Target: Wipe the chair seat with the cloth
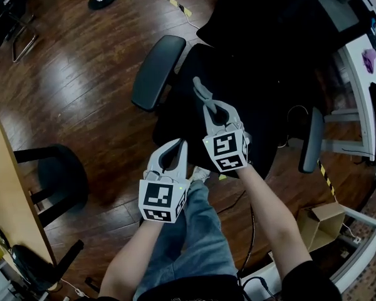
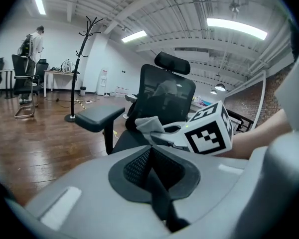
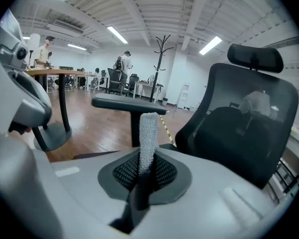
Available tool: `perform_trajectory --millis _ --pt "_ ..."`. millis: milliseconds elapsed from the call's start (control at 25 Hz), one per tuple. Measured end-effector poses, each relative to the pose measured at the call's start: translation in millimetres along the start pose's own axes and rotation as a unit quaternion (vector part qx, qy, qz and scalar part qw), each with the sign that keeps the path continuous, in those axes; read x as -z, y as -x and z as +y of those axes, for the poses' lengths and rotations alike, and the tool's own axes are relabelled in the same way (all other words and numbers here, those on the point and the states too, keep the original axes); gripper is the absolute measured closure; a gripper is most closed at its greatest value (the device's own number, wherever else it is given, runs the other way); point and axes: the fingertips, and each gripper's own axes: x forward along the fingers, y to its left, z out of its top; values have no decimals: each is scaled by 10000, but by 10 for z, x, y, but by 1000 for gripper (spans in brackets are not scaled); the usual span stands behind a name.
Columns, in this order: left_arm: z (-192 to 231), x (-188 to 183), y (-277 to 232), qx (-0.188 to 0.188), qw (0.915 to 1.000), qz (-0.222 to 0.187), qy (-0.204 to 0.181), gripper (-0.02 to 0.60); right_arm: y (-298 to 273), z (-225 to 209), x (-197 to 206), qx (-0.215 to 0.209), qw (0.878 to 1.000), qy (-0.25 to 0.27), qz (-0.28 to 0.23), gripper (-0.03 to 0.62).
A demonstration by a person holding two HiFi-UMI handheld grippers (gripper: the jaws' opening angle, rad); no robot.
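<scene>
Right gripper (image 1: 208, 105), jaws pinching the cloth (image 3: 148, 128), whose strip projects forward in line with them over the chair seat (image 1: 263, 127) just beneath; left gripper (image 1: 178, 145), jaws pressed together and empty, hangs farther back, at the seat's front edge.

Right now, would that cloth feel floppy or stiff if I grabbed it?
Probably floppy: the cloth looks like fuzzy towelling, bunched where the right gripper pinches it. Likely light too, since that one pinch holds it up.
</scene>
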Motion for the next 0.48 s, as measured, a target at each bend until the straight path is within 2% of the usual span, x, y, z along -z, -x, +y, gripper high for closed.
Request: perform_trajectory --millis 200,480 --pt "-176 -224 -374 190 9997 -82 -129 577 -260 -758 51 235 9991 323 168 585" --pt "-225 -378 -873 172 9998 59 -103 577 -781 -1418 408 205 9950 672 709 585"
